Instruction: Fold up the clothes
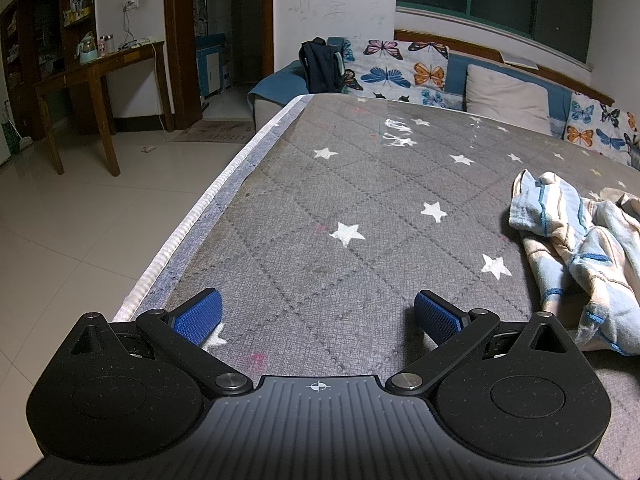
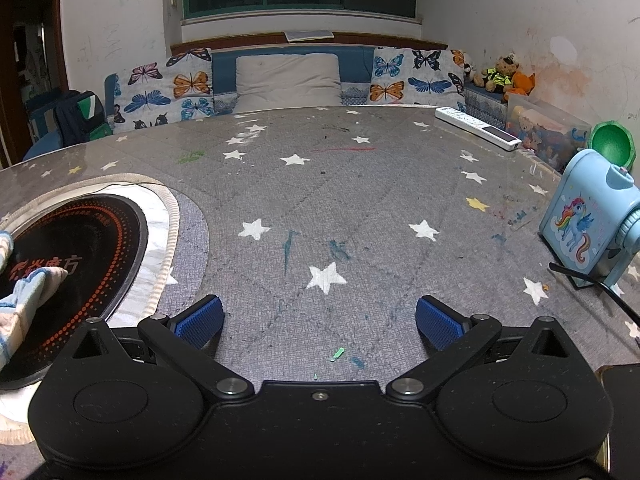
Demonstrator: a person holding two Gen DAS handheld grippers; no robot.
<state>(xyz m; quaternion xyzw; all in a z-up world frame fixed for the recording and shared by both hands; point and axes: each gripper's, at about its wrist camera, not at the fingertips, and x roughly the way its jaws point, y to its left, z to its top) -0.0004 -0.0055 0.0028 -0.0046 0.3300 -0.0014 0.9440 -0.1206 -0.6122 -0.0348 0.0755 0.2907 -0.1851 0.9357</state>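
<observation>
The left gripper (image 1: 316, 314) and the right gripper (image 2: 319, 316) both have their fingers spread wide and hold nothing. The crumpled striped cloth (image 1: 580, 248) lies on the grey table cover (image 1: 360, 200), right of the left gripper.

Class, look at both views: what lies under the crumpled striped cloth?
The striped cloth lies on the grey star-print table cover; in the right view its edge overlaps a black round hob. Whatever lies beneath its folds is hidden.

Crumpled striped garment (image 1: 584, 256) on starred table
</observation>
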